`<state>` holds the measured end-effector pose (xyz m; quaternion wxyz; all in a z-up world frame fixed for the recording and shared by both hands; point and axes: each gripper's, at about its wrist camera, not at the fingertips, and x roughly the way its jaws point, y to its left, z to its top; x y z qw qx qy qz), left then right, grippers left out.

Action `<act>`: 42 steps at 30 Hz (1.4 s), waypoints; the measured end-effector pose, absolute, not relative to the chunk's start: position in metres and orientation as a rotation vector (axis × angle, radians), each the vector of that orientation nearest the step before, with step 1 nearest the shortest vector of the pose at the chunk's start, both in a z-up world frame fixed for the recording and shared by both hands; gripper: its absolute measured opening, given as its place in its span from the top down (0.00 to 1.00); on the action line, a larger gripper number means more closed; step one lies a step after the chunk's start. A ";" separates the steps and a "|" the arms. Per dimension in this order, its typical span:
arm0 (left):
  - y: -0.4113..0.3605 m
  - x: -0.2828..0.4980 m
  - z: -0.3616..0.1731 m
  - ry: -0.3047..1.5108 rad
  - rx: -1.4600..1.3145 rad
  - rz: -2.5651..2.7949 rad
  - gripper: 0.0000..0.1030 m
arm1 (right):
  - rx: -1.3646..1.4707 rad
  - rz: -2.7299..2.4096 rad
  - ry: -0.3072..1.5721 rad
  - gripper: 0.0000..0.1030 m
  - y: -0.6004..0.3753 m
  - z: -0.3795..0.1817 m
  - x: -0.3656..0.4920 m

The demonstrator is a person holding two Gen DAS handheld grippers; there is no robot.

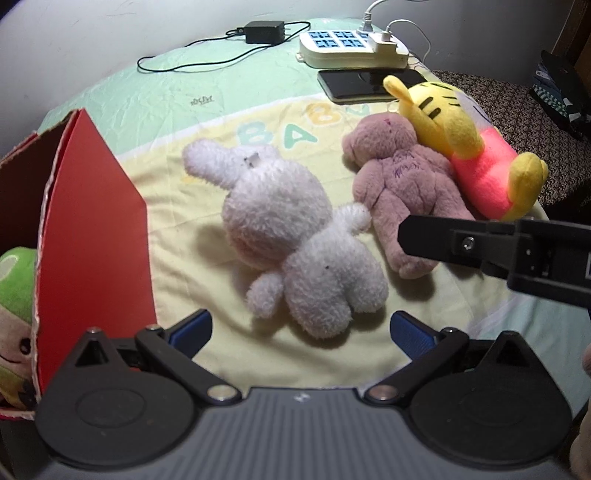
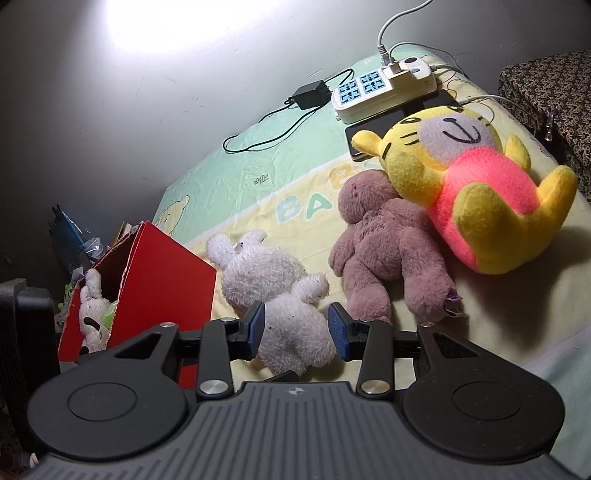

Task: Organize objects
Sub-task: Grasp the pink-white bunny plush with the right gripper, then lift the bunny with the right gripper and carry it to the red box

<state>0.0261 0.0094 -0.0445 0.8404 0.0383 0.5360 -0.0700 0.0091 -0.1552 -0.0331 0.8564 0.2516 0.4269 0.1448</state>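
A white plush rabbit [image 1: 295,236] lies on the blanket between a red cardboard box [image 1: 92,236] and a mauve plush bear [image 1: 402,184]. A yellow and pink plush tiger [image 1: 476,147] leans on the bear. My left gripper [image 1: 301,332] is open, just short of the rabbit's legs. My right gripper [image 2: 297,328] is open with its blue pads either side of the rabbit's lower body [image 2: 291,332]; whether they touch is unclear. The right gripper's finger [image 1: 443,240] reaches in from the right in the left wrist view. The box [image 2: 147,280] holds plush toys [image 2: 92,314].
A white power strip [image 1: 351,48] with plugged chargers, a black phone [image 1: 365,83] and a black adapter [image 1: 264,31] with its cable lie at the blanket's far edge by the wall. A patterned dark seat [image 2: 546,96] stands to the right.
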 end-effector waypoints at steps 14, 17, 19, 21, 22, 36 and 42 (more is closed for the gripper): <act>0.021 0.067 -0.072 1.175 -0.003 -0.181 0.01 | 0.525 0.352 0.985 0.47 -0.139 -0.063 0.057; 0.021 0.073 -0.076 1.174 -0.008 -0.195 0.01 | 0.548 0.371 1.007 0.47 -0.138 -0.071 0.065; 0.020 0.076 -0.078 1.170 -0.010 -0.198 0.00 | 0.573 0.389 1.018 0.46 -0.138 -0.075 0.069; 0.021 0.080 -0.080 1.166 -0.018 -0.202 0.00 | 0.573 0.395 1.019 0.41 -0.138 -0.078 0.072; 0.021 0.082 -0.081 1.164 -0.021 -0.200 0.00 | 0.575 0.402 1.019 0.40 -0.137 -0.080 0.073; 0.018 0.081 -0.081 1.163 -0.038 -0.267 0.08 | 0.629 0.510 1.043 0.59 -0.137 -0.075 0.065; 0.020 0.062 -0.066 1.143 -0.031 -0.294 0.09 | 0.616 0.514 1.014 0.61 -0.138 -0.060 0.044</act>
